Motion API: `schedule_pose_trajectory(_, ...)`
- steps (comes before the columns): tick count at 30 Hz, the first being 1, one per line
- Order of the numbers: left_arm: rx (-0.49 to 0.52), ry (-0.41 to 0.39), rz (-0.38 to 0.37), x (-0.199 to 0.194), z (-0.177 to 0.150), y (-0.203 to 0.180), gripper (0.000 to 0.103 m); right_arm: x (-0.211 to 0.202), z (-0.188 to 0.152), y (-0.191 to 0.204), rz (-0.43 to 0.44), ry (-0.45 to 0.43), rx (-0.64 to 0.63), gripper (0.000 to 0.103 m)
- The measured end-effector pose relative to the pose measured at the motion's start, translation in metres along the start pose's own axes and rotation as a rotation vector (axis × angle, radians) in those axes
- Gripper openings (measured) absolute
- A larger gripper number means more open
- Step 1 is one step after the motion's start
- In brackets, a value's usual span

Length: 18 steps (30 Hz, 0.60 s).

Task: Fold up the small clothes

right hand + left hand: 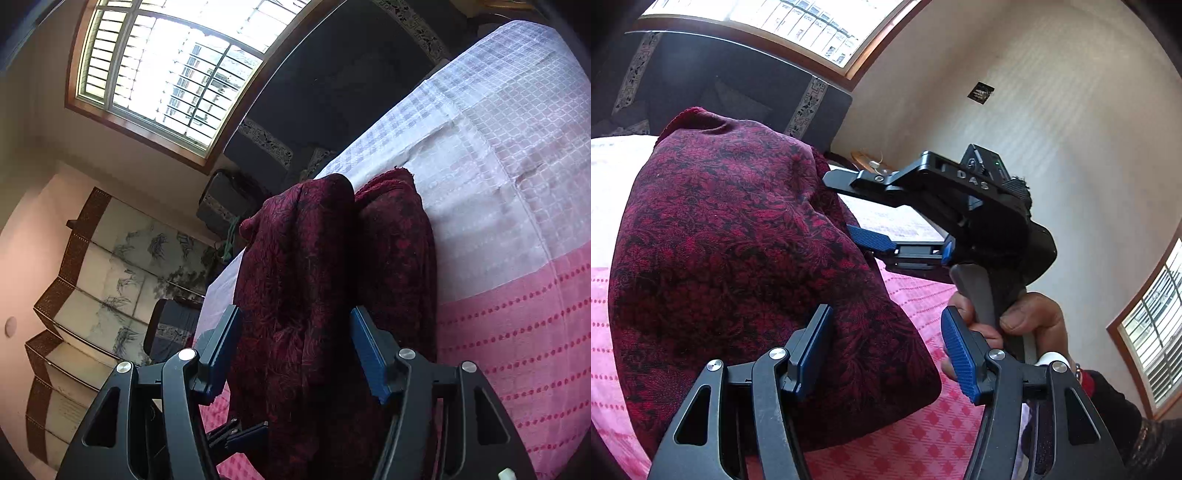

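A dark red patterned cloth (738, 258) lies heaped in a bulky fold on the pink and white bed cover (923, 443). My left gripper (886, 354) is open. Its left pad (812, 350) stands over the cloth's near edge and its right pad is clear of the cloth. My right gripper (838, 206), held by a hand (1027, 321), reaches the cloth from the right. In the right wrist view the cloth (303, 277) rises between the parted fingers of the right gripper (295, 356), which do not clamp it. A finger of the left gripper (240, 432) shows under the cloth's edge.
The bed cover (517, 332) spreads wide to the right of the cloth. Dark patterned cushions (720, 81) stand past the bed's far edge under a window (166, 74). A folding screen (92, 295) and a dark chair (173, 328) stand at the left.
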<state>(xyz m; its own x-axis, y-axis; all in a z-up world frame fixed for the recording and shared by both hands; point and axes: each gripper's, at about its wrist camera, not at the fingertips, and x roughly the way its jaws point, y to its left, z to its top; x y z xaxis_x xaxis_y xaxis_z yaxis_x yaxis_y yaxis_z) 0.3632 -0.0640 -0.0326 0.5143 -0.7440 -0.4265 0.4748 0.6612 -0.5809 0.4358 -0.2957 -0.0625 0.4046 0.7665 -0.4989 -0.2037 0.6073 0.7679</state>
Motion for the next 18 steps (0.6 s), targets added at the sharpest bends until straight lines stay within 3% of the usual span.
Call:
schedule_pose_trajectory(2,-0.035,-0.033,0.003,-0.014,0.0,0.005,0.06,0.019,0.003,0.002,-0.085,0.035,-0.005,0.045)
schedule_pose_trajectory(3,-0.038,-0.059,0.02,-0.022,0.001,0.007,0.06,0.028,0.004,0.004,-0.104,0.059,-0.014,0.016)
schedule_pose_trajectory(5,-0.019,-0.113,0.066,-0.035,0.003,0.011,0.06,0.035,0.005,0.013,-0.14,0.068,-0.069,0.013)
schedule_pose_trajectory(7,-0.023,-0.143,0.096,-0.043,0.005,0.02,0.062,0.015,0.006,0.029,-0.129,0.006,-0.138,0.012)
schedule_pose_trajectory(11,-0.069,-0.129,0.102,-0.037,0.006,0.041,0.063,-0.032,0.009,0.038,-0.118,-0.085,-0.19,0.012)
schedule_pose_trajectory(15,-0.037,-0.087,0.13,-0.017,0.0,0.042,0.063,-0.029,0.012,-0.002,-0.187,-0.043,-0.129,0.012)
schedule_pose_trajectory(18,0.004,-0.074,0.155,-0.009,-0.01,0.041,0.064,-0.019,0.006,-0.029,-0.184,-0.034,-0.068,0.012)
